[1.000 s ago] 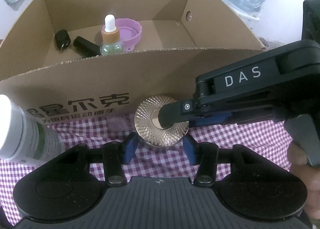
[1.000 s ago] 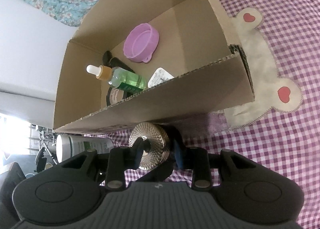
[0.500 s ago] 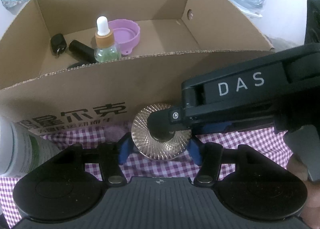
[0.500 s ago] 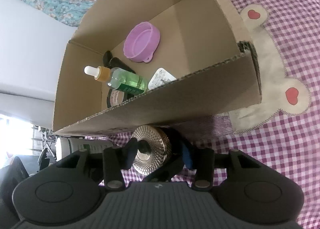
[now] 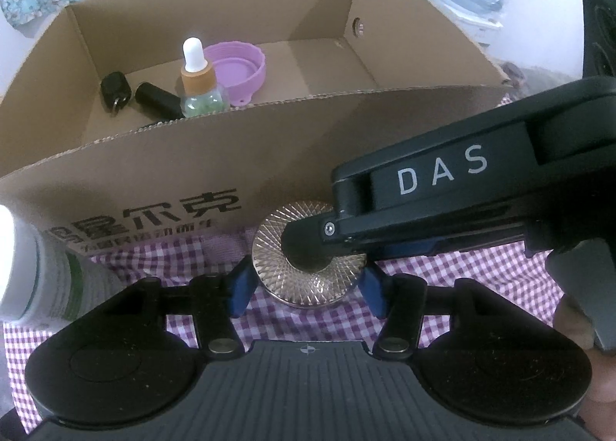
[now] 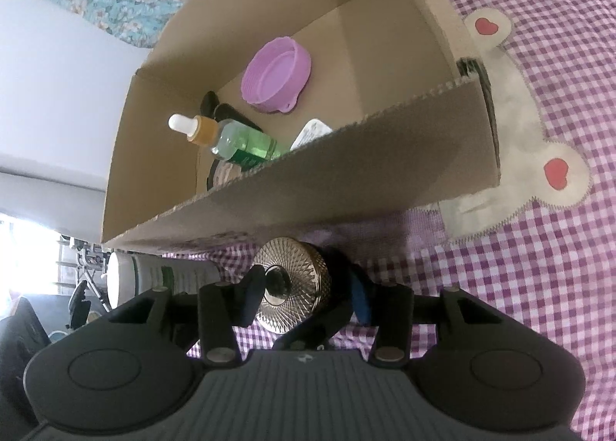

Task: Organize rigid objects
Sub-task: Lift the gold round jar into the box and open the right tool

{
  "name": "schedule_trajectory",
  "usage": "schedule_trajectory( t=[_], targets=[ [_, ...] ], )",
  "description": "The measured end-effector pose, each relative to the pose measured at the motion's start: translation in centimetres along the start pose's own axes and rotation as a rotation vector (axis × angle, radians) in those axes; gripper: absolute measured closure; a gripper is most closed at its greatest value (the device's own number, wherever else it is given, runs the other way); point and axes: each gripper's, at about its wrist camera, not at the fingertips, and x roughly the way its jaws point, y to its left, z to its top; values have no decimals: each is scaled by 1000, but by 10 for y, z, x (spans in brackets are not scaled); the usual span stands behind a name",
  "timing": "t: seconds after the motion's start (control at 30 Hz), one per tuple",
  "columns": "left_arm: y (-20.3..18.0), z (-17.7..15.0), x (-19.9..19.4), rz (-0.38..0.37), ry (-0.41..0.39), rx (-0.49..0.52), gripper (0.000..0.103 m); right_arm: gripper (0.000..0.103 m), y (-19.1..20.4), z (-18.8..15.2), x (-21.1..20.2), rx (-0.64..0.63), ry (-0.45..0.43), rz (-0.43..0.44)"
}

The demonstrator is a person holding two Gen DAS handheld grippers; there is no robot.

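Right gripper point(image 6: 304, 300) is clamped on the gold jar point(image 6: 294, 279): 1 blue pad sits on the centre of its lid and the other on the far, hidden end, so the jar is pinched along its axis. In the left wrist view the same gripper's upper finger point(image 5: 308, 244), black and marked DAS, covers the middle of the jar's lid point(image 5: 308, 252).

Left gripper point(image 5: 306, 285) stands spread, its 2 blue pads point(image 5: 240, 287) flanking the jar's rim on either side. Contact cannot be told; a thin gap appears on each side.

Jar appearance: round, metallic gold-bronze, lid cut with a fine radiating diamond pattern, with a smooth shiny centre disc showing in the right wrist view. Side wall knurled the same.

Location, relative to the cardboard box point(image 5: 269, 156): the jar is outside the box, just in front of its printed front wall, over the purple checked cloth point(image 5: 462, 267). Whether it touches the cloth cannot be told.

Inside the box: 1 dropper bottle point(image 5: 198, 83) with green liquid, 1 purple collapsible cup point(image 5: 240, 69), 2 small black items point(image 5: 115, 88). A white bottle point(image 5: 34, 267) lies outside, left of the jar, near the box's front wall.
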Motion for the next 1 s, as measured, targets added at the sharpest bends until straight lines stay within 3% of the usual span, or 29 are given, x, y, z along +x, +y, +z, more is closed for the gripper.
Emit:
schedule_trajectory(
  t=[0.3,0.57,0.8,1.0],
  targets=[
    [-9,-7,-37,8,-36,4,48,53,18,-19,-29,-34,-26,0],
    [-21,-3,-89,31,-123,23,48,53,49,-31,-74,-87,-87,19],
    [-28,29,-128,44,-209,28,48,53,80,-16,-118,-152,-157,52],
    [-27,73,-123,36,-225,3,48,53,97,22,-133,-202,-180,40]
  ],
)
